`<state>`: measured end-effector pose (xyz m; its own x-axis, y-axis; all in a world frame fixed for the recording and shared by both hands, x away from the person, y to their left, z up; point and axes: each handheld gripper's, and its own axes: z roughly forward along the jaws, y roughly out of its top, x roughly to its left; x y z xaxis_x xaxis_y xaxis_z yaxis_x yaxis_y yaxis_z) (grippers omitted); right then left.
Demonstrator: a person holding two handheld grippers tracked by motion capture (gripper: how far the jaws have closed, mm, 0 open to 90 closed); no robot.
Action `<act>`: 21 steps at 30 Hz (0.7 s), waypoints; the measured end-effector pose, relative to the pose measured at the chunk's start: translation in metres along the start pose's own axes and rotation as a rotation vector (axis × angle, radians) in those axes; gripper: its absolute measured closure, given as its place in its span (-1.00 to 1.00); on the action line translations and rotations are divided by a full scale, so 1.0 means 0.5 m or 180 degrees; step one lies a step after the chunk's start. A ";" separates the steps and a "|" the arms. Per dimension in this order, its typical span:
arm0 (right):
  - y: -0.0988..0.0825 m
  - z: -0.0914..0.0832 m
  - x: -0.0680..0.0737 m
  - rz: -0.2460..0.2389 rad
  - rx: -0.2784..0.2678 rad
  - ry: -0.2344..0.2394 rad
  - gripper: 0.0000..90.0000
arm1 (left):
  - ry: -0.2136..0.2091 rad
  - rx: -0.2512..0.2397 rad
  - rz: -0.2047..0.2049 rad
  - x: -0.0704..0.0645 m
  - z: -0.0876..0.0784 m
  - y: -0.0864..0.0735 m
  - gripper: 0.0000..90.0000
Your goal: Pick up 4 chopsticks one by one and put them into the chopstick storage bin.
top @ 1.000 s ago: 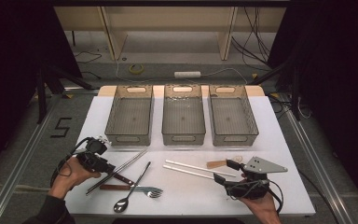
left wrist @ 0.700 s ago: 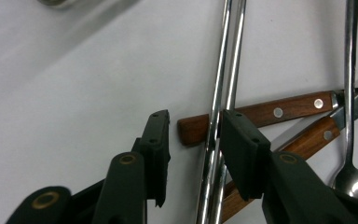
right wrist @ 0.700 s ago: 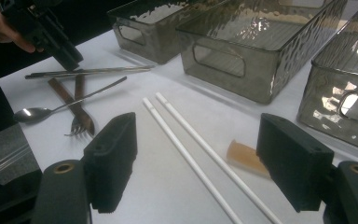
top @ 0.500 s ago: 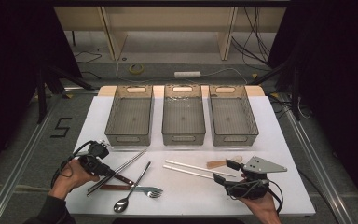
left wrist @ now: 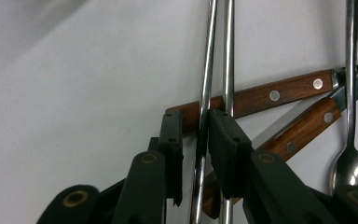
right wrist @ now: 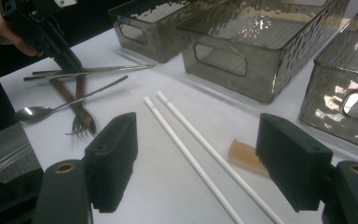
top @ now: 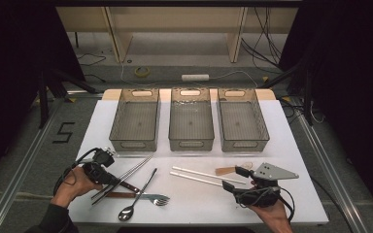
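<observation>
The left tongs (left wrist: 189, 140) have just been closing around one steel chopstick (left wrist: 204, 93); its twin (left wrist: 228, 70) lies just outside the right jaw. The pair rests across two wood-handled pieces (left wrist: 279, 95) at the near left of the worktop (top: 291, 126). The thin rod could slip or roll out. The right tongs (right wrist: 196, 158) hang apart over white chopsticks (right wrist: 191, 140).

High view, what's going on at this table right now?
A person holds a gripper in each hand at a white table with three empty grey bins. The left gripper has just been closing its jaws around one of two metal chopsticks lying over wooden-handled cutlery and beside a spoon; whether the pads press yet is unclear. The right gripper hovers open near two white chopsticks.
</observation>
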<state>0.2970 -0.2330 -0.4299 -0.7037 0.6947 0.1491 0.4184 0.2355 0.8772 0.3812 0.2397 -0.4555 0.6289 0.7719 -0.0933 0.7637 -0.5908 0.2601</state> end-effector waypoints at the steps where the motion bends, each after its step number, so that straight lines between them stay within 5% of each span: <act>1: 0.000 0.000 0.000 -0.0006 0.0000 0.0002 -0.32 | -0.0005 0.0004 0.0000 0.000 0.000 0.000 0.66; 21: 0.000 0.002 0.000 0.0002 0.0019 0.0005 -0.31 | -0.0029 -0.0071 0.0243 -0.001 -0.003 -0.009 0.87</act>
<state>0.2972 -0.2324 -0.4304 -0.7043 0.6937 0.1506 0.4223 0.2390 0.8744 0.3775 0.2423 -0.4553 0.6864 0.7226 -0.0812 0.7102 -0.6422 0.2883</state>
